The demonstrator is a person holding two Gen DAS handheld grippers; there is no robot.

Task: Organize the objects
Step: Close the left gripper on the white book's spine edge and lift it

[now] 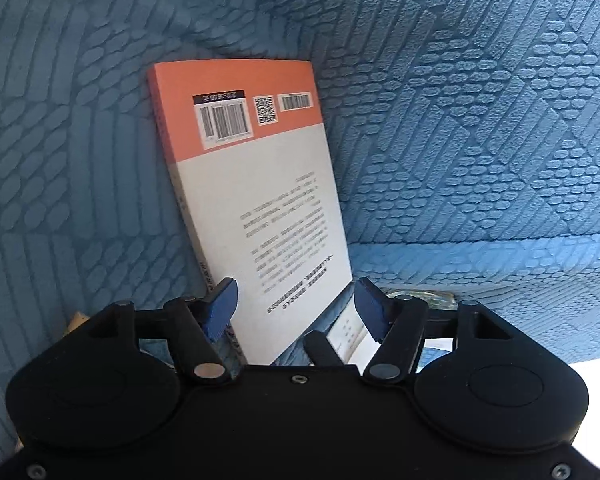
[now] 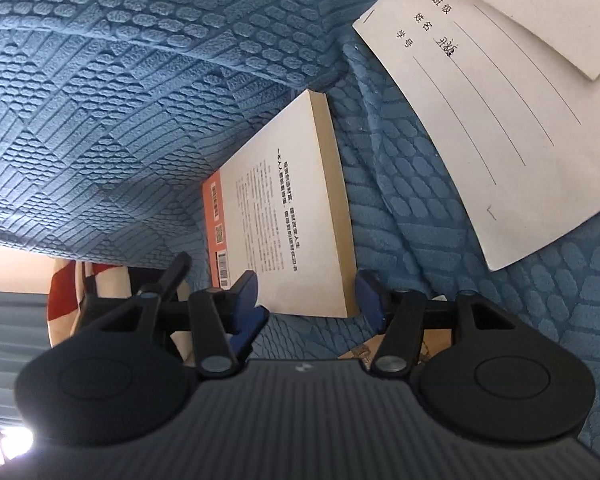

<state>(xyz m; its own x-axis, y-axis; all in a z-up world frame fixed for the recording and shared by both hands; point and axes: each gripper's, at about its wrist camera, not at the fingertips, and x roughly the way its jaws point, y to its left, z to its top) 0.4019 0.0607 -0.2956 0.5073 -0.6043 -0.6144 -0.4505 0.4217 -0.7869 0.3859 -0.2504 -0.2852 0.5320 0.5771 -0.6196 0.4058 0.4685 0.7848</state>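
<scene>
Barcodes on book face left view; right shows booklet.

A blue sofa with a raised brick-and-oval weave carries everything. A book with an orange band and white back cover lies on the seat cushion, barcodes up, its far edge pushed against the sofa's back cushion. In the right wrist view the same book shows its cream page edge, and to the book's right, a little apart from it, a white sheet with ruled lines and printed characters lies flat on the seat. A second white sheet overlaps its far corner.
</scene>
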